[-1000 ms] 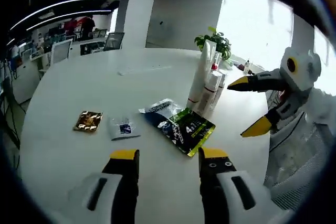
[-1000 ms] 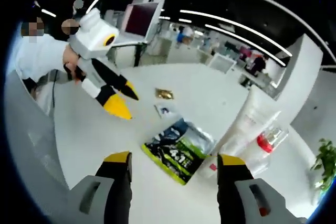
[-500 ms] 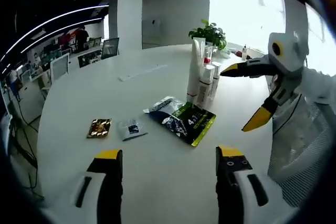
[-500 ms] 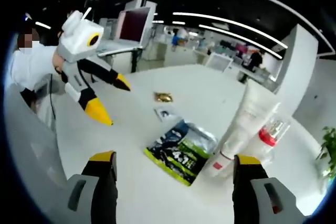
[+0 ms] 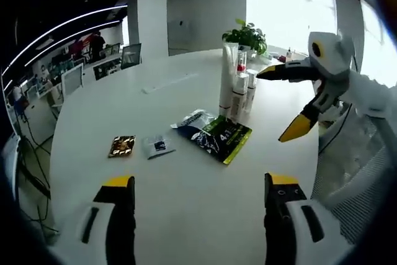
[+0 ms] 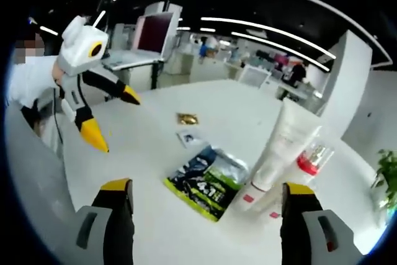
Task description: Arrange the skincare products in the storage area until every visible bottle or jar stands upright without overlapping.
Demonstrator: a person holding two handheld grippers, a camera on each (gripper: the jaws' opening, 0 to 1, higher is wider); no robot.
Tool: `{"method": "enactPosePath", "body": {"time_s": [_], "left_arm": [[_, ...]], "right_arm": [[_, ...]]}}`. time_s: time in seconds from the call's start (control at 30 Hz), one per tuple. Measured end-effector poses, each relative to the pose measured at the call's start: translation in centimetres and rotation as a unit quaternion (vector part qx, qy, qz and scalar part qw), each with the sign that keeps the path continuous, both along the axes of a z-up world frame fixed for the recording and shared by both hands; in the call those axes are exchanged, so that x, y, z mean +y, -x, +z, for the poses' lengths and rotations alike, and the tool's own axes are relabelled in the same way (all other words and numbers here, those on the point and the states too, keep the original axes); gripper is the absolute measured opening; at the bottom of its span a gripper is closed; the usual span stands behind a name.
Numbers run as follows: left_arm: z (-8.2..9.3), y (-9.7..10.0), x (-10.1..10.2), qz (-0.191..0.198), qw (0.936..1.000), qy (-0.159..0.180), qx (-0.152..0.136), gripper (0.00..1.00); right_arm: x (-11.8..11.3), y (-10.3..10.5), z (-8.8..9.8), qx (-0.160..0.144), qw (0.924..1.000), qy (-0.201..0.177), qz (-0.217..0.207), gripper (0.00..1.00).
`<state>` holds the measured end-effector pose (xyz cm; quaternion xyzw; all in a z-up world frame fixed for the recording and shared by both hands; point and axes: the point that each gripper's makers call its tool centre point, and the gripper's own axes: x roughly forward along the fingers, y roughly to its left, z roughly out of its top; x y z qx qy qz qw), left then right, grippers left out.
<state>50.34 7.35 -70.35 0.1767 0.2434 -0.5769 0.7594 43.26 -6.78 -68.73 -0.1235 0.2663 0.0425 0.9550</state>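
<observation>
On the white tabletop the tubes and bottles stand huddled upright beside a green pouch; both grippers, left and right, hover wide open, empty, and a careless reach could topple them

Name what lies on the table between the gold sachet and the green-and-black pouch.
A small white sachet lies between the gold sachet and the green-and-black pouch, as the left gripper view shows.
</observation>
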Motion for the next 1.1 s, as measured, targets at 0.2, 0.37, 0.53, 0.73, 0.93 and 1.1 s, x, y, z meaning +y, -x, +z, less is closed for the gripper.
{"method": "enactPosePath", "body": {"time_s": [0.2, 0.37, 0.53, 0.73, 0.93, 1.1], "left_arm": [[0.0, 0.2, 0.3, 0.006, 1.0, -0.002, -0.001, 0.86], [0.5, 0.9, 0.3, 0.005, 1.0, 0.004, 0.0, 0.88], [0.5, 1.2, 0.6, 0.011, 0.9999, 0.001, -0.007, 0.98], [0.7, 1.7, 1.2, 0.011, 0.9999, 0.006, -0.002, 0.99], [0.5, 1.8, 1.8, 0.017, 0.9999, 0.003, 0.0, 0.99], [0.3, 1.9, 1.8, 0.017, 0.9998, 0.001, 0.005, 0.99]], "right_arm": [[-0.6, -0.2, 0.9, -0.021, 0.9997, -0.008, -0.01, 1.0], [-1.7, 0.0, 0.8, -0.019, 0.9992, -0.018, -0.03, 1.0], [-2.1, 0.0, 1.0, -0.027, 0.9988, -0.018, -0.037, 1.0], [-2.3, 0.2, 0.6, -0.02, 0.9989, -0.015, -0.041, 1.0], [-2.1, 0.1, 0.2, -0.015, 0.9991, -0.016, -0.037, 1.0], [-2.2, 0.2, 0.1, -0.018, 0.9989, -0.016, -0.041, 1.0]]}}
